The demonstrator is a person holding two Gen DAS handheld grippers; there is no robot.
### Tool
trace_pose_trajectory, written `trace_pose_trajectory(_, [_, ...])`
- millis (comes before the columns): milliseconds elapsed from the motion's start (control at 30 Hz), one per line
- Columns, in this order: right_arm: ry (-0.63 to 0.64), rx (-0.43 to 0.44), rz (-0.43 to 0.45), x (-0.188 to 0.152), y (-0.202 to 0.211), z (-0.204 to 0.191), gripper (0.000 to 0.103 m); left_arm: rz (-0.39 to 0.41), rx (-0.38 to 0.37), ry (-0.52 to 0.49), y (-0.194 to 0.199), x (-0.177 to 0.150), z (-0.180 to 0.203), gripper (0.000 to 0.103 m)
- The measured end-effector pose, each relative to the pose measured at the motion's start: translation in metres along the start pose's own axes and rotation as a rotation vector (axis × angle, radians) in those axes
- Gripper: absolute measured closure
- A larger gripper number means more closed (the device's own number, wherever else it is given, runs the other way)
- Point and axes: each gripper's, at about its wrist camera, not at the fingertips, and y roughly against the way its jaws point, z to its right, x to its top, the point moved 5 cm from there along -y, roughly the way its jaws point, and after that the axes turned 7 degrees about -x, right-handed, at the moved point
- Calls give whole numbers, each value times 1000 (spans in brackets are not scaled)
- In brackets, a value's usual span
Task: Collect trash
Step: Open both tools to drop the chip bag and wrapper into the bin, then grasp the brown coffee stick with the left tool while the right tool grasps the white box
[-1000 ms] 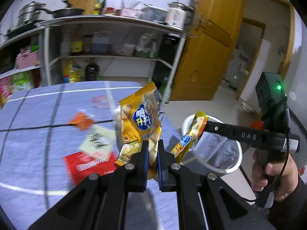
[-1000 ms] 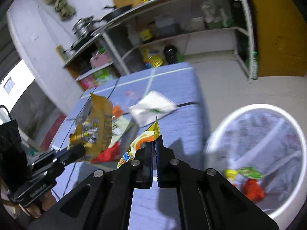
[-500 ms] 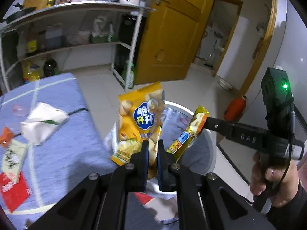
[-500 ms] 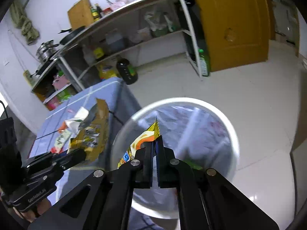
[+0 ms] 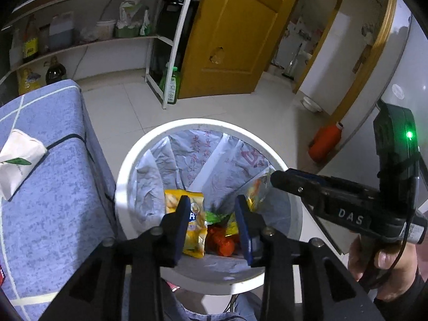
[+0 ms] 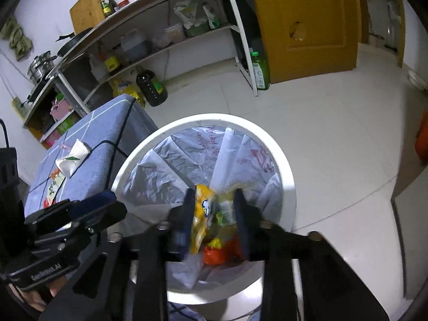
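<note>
Left wrist: both my hand-held grippers [image 5: 211,211] [image 6: 214,208] opening over bin [image 5: 133,165], wrappers [image 5: 192,227] dropping; next, worktop [image 5: 53,187] trash.

"DAS" on right gripper [image 5: 275,180]

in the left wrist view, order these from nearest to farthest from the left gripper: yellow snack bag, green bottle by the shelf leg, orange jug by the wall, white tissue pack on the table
From the left gripper, whose jaws are opening:
1. yellow snack bag, in the bin, right below the fingers.
2. white tissue pack, far left on the blue table.
3. green bottle, on the floor beyond the bin, and orange jug, right by the wall: too close to call.
</note>
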Motion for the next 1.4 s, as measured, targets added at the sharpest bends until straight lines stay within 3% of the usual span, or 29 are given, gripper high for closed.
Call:
trace_pose_trajectory(267, [24, 47, 98, 8, 32, -19, 68, 104, 28, -4, 48, 0, -1, 67])
trace_pose_trajectory(433, [69, 101, 182, 11, 62, -56, 69, 165, 81, 0, 92, -12, -16, 67])
trace_pose_trajectory(700, [245, 271, 201, -3, 75, -143, 68, 225, 236, 36, 166, -52, -68, 67])
trace_pose_trajectory(833, [288, 331, 180, -10, 69, -171, 68, 203, 306, 51, 188, -81, -101, 63])
trace_pose_trajectory(1033, [344, 366, 153, -14, 56, -207, 68, 140, 355, 66, 197, -121, -128, 57])
trace_pose_trajectory(1300, [415, 363, 126, -17, 36, -240, 68, 42, 378, 91, 185, -141, -145, 58])
trace_pose_trajectory(1400, [425, 357, 113, -16, 27, -250, 65, 14, 400, 89, 183, -144, -149, 62])
